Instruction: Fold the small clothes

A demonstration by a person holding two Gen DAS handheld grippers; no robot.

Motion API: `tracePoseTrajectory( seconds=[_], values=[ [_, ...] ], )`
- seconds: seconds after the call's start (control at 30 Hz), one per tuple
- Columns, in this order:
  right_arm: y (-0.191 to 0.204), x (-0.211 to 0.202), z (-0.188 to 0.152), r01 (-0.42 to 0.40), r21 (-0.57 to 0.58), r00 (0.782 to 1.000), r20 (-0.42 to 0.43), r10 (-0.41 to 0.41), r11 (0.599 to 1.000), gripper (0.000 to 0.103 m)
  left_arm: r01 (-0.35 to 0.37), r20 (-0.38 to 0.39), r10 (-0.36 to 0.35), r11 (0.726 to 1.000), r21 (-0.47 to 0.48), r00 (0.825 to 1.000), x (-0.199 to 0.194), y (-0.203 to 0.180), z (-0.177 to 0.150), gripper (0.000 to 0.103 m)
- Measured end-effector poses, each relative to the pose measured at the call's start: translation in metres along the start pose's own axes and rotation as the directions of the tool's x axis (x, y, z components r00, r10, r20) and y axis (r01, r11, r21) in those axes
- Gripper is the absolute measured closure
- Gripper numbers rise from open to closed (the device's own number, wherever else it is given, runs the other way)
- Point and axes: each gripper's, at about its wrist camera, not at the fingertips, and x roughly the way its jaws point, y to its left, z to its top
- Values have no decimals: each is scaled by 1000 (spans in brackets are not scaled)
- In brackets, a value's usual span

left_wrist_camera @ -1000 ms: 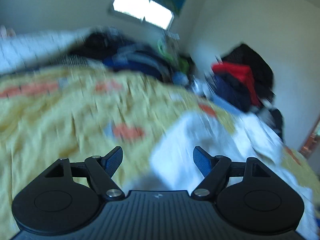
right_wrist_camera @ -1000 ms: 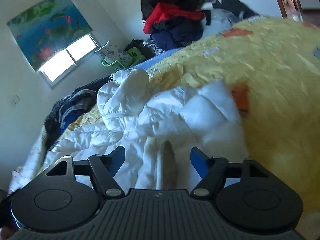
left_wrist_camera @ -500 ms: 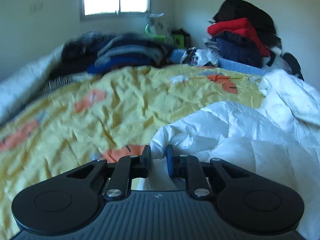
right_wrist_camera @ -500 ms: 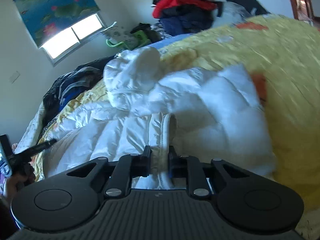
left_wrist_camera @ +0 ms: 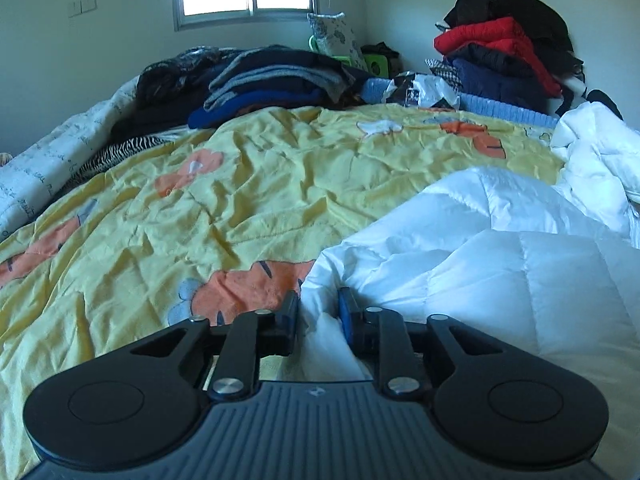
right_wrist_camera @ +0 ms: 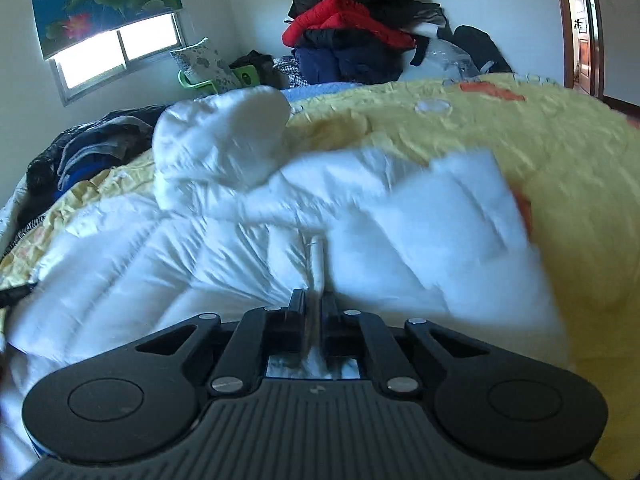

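The white puffer jacket (right_wrist_camera: 224,248) is lying on the yellow bedspread (left_wrist_camera: 240,184), its hood (right_wrist_camera: 224,136) pointing toward the window (right_wrist_camera: 120,52). The left tongs (left_wrist_camera: 318,312) are pinching its corner, while the right tongs (right_wrist_camera: 313,304) are clamping its front edge.

Right hand-held gripper (right_wrist_camera: 313,300) pinched on a white puffy jacket (right_wrist_camera: 248,240), yellow bedspread (right_wrist_camera: 560,160), clothes pile (right_wrist_camera: 352,40) behind

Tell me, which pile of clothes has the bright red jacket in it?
The tall pile in the corner, stacked against the wall right of the window: its red jacket lies under black clothes. The low pile below the window is only dark blue, grey and black.
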Motion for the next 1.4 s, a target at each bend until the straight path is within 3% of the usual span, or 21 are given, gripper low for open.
tracePoseTrajectory(
  seconds=[0.1, 0.13, 0.23, 0.27, 0.4, 0.5, 0.57, 0.63, 0.73, 0.8, 0.87, 0.97, 1.1, 1.2, 1.4],
  values=[
    [1, 2, -4, 7, -7, 1000, 14, -7, 1000, 91, -17, 4, 17, 1000, 13, 1000, -3, -1, -1, 74],
    [0, 2, -4, 4, -5, 1000, 13, -3, 1000, 90, -25, 5, 25, 1000, 12, 1000, -4, -1, -1, 67],
    [-4, 0, -5, -13, 17, 1000, 17, 12, 1000, 88, -86, 20, 86, 996, -3, 996, -19, 4, -2, 31],
    [-4, 0, -5, -12, 19, 1000, 19, 12, 1000, 88, -88, 43, 88, 996, -18, 995, -28, 7, -4, 28],
    [-1, -2, -6, -6, 16, 1000, 25, 5, 1000, 86, -34, 68, 36, 999, -33, 997, -59, 12, -11, 28],
    [-2, -3, -5, -3, 25, 1000, 28, 2, 1000, 85, 7, 69, 0, 995, -101, 998, -80, 18, -18, 27],
    [0, -11, -4, 27, 19, 999, 36, -28, 999, 78, 52, 64, -43, 988, -144, 997, -91, 21, -23, 27],
    [3, -26, -5, 37, 18, 996, 82, -38, 999, 63, 80, 60, -72, 986, -146, 996, -96, 19, -27, 27],
    [8, -41, -7, 29, 0, 989, 146, -29, 1000, 59, 43, 46, -39, 996, -74, 998, -90, 7, -32, 27],
    [14, -36, -10, 48, -63, 994, 106, -41, 997, 56, 12, 23, -11, 999, -48, 1000, -81, 2, -36, 25],
    [17, -27, -13, 91, -124, 995, 55, -85, 988, 61, 16, 15, -15, 998, -54, 1000, -79, 1, -41, 24],
    [14, -29, -7, 74, -130, 997, 32, -70, 989, 60, 19, 28, -18, 999, -43, 999, -87, -1, -44, 24],
    [7, -46, 7, 42, -66, 998, 57, -38, 997, 51, 60, 20, -58, 992, -107, 998, -96, 1, -47, 23],
    [9, -54, 19, 22, -58, 996, 89, -17, 998, 46, 55, 5, -55, 994, -99, 998, -93, -3, -52, 22],
    [36, -49, 42, 25, -189, 994, 112, -3, 982, 36, 47, -14, -49, 991, -122, 999, -83, 1, -59, 11]
  ],
)
